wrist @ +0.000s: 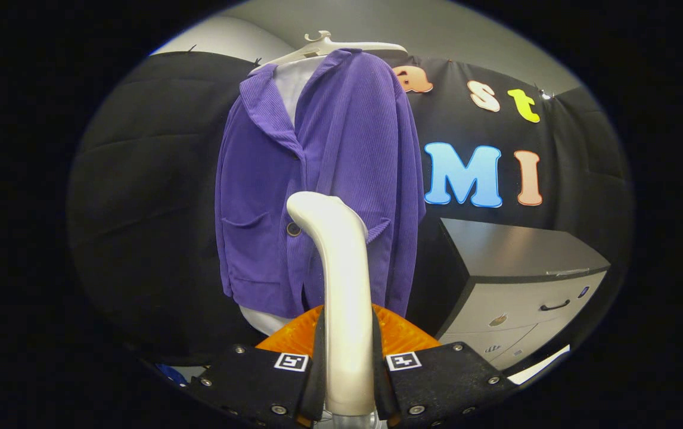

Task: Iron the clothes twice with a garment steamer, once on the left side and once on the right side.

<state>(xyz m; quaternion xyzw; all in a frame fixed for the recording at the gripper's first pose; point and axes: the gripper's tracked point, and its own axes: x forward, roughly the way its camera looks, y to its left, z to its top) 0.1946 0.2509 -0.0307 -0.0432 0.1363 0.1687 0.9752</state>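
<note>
Steamer (341, 286) handle sits clamped between the two fingers of the gripper (347, 375), both pads pressing its cream shaft from either side, so the jaws are closed on it with no slack visible. Its long axis runs upward and away from the fingers, and the head curves over toward the left at the top, aimed at the purple jacket (317, 179). That jacket hangs on a white hanger (329, 47) against the black cloth wall, just beyond the steamer head, with its front facing the gripper and a white garment showing at the collar and below the hem.

From here the likeliest trouble, as I judge it, is the smooth rounded shaft twisting in the grip when the head is dragged down the ribbed cloth, which would turn the head off the fabric. Pushing too hard could also swing the jacket on its hanger, so that a pass slides off the side it is meant for. A grey drawer cabinet (520, 280) stands to the right, near enough to catch a wide sweep.
</note>
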